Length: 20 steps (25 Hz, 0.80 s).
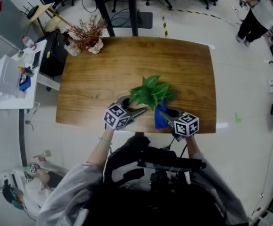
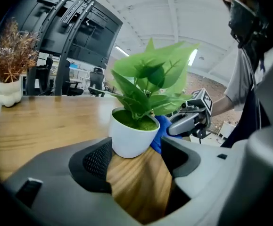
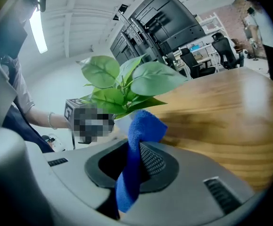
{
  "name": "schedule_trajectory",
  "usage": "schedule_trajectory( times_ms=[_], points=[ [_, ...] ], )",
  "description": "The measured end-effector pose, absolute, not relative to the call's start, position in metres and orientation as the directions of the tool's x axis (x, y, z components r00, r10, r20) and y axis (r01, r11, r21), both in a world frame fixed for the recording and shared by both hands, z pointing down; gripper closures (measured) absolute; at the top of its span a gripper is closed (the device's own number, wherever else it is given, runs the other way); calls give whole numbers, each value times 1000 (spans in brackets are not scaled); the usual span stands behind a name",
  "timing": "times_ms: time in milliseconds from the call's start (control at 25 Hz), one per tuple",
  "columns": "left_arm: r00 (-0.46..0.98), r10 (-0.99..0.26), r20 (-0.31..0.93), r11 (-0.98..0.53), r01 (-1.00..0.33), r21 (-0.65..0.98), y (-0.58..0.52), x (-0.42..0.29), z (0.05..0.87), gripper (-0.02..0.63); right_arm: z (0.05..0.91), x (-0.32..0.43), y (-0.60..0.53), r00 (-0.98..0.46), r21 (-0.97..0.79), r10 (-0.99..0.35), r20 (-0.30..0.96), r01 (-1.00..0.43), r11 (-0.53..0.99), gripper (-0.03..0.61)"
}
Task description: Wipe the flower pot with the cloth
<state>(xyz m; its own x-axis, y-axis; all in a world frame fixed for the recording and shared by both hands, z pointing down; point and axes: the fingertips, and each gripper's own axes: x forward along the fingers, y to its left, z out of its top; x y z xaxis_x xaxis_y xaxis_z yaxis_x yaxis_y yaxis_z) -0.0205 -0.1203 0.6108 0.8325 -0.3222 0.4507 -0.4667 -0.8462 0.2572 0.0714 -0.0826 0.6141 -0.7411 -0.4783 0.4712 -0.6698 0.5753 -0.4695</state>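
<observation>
A white flower pot (image 2: 130,136) with a green leafy plant (image 1: 151,92) stands near the front edge of the wooden table (image 1: 103,74). My left gripper (image 2: 136,155) is open; the pot sits just at its tips, by the left pad, with a gap on the right side. In the head view the left gripper (image 1: 137,109) reaches the plant from the left. My right gripper (image 3: 136,161) is shut on a blue cloth (image 3: 137,147), whose top presses against the pot's far side. The cloth (image 1: 161,119) hangs right of the plant, and the leaves (image 3: 127,86) hide most of the pot.
A dried plant in a white vase (image 1: 89,36) and a bottle (image 1: 71,47) stand at the table's far left corner. A white cart (image 1: 6,81) sits left of the table. A person (image 1: 261,11) stands far off at the upper right.
</observation>
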Motion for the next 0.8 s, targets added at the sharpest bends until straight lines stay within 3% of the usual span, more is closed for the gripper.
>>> schedule_trajectory(
  times_ms=[200, 800],
  points=[
    [800, -413, 435, -783, -556, 278, -118, -21, 611, 301, 618, 89, -113, -709, -421, -501, 496, -701, 576, 520],
    [798, -396, 453, -792, -547, 271, -114, -13, 612, 301, 600, 65, -150, -803, -368, -395, 447, -568, 737, 520]
  ],
)
